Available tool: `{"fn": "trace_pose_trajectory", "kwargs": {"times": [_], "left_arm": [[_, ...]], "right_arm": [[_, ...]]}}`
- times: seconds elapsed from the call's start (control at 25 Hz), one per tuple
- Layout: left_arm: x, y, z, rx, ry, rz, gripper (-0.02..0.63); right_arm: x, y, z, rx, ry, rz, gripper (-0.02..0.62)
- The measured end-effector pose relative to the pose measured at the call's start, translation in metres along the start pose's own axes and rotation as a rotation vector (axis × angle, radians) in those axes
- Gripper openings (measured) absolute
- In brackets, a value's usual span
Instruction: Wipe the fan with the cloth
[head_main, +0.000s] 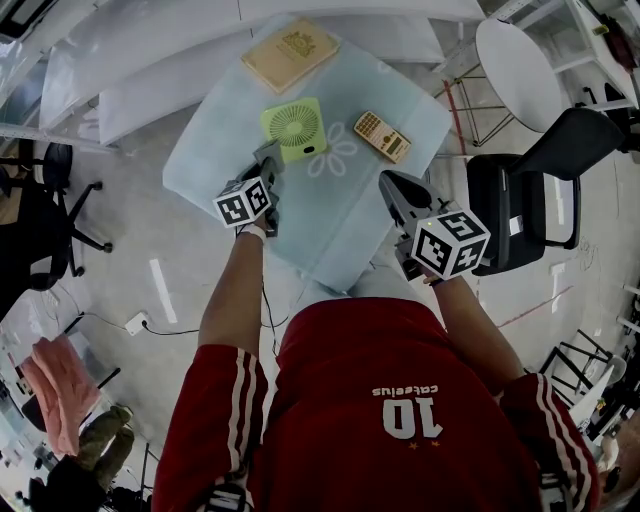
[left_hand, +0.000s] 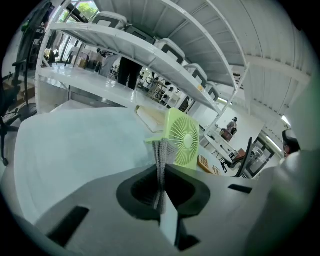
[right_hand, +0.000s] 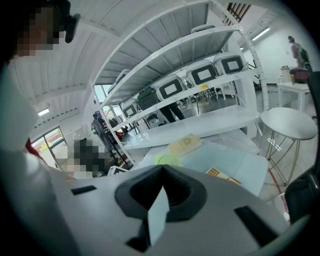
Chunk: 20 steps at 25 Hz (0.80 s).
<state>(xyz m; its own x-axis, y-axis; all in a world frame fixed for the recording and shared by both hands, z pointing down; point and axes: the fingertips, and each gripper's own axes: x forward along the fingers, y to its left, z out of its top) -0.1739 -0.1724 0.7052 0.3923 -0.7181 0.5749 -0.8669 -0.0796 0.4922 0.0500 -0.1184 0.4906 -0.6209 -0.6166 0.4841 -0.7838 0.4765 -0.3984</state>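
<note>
Cloth held just short of the fan

The left gripper (head_main: 266, 163), fingers pinching the grey cloth (left_hand: 162, 152), is the nearer one. The green fan (head_main: 295, 128) stands upright on the tabletop (head_main: 205, 155) just ahead, slightly right. The right gripper (head_main: 397, 192), fingers pressed together on nothing, hangs well back.

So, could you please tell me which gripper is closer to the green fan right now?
Left. The left gripper, shut on the cloth, is beside the fan's near left corner; the right gripper is off to the fan's right, well apart.
</note>
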Motion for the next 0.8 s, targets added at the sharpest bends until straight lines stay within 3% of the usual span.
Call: {"fn": "trace_pose_trajectory", "kwargs": {"times": [0.52, 0.8], "left_arm": [[-0.021, 0.009, 0.004, 0.007, -0.028, 0.014, 0.023], [-0.074, 0.001, 0.034, 0.027, -0.147, -0.01, 0.023]], "right_arm": [[0.001, 0.011, 0.003, -0.013, -0.014, 0.014, 0.005], [-0.005, 0.028, 0.015, -0.044, -0.054, 0.031, 0.005]]}}
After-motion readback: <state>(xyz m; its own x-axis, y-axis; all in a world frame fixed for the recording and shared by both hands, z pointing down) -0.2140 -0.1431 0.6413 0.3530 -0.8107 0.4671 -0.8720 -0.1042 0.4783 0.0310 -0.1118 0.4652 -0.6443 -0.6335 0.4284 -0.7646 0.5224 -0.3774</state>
